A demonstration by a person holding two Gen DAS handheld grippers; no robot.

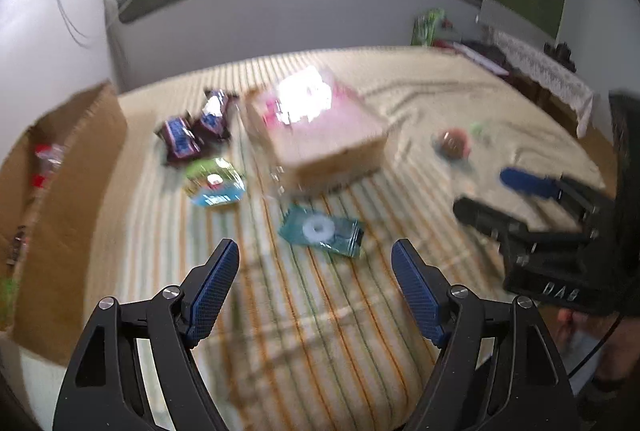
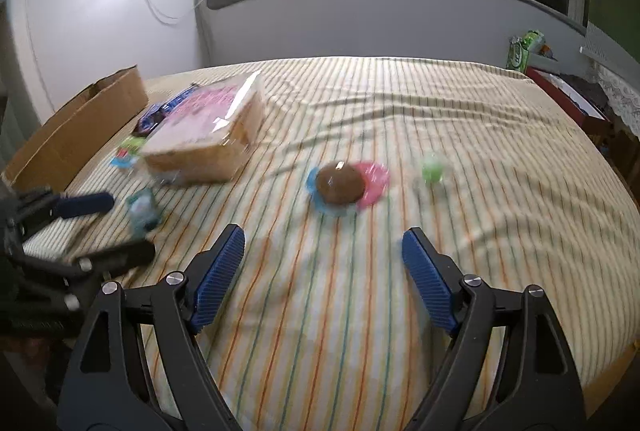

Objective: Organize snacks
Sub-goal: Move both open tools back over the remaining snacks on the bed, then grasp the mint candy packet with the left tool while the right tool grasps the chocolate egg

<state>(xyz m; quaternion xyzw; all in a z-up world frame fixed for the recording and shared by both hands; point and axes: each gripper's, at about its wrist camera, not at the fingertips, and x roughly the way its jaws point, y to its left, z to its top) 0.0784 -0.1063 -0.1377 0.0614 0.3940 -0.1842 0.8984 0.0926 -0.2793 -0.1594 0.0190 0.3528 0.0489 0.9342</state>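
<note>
Nearest the left wrist camera, the left hand-held gripper (image 1: pixel 316 257) stands with its blue-padded jaws wide apart and nothing between them, above a striped cream bedspread (image 1: pixel 304 331). Just beyond its fingertips lies a teal foil sachet with a white ring printed on it (image 1: pixel 322 231). The right hand-held gripper (image 2: pixel 323 245), its jaws likewise apart and empty, hangs over bare striped cloth. Beyond it rests a round brown cake in a pink-and-blue wrapper (image 2: pixel 340 183), and near that, to the right, a small green wrapped sweet (image 2: pixel 432 167). Left of the teal sachet is a green-and-blue snack packet (image 1: pixel 214 183), then two dark purple chocolate bar wrappers (image 1: pixel 196 129) side by side. Beside them sits a clear-wrapped loaf of sliced bread with a pink label (image 1: pixel 316 135). An open brown cardboard box (image 1: pixel 76 171) stands at the bed's left edge. Motion blur softens most details.
</note>
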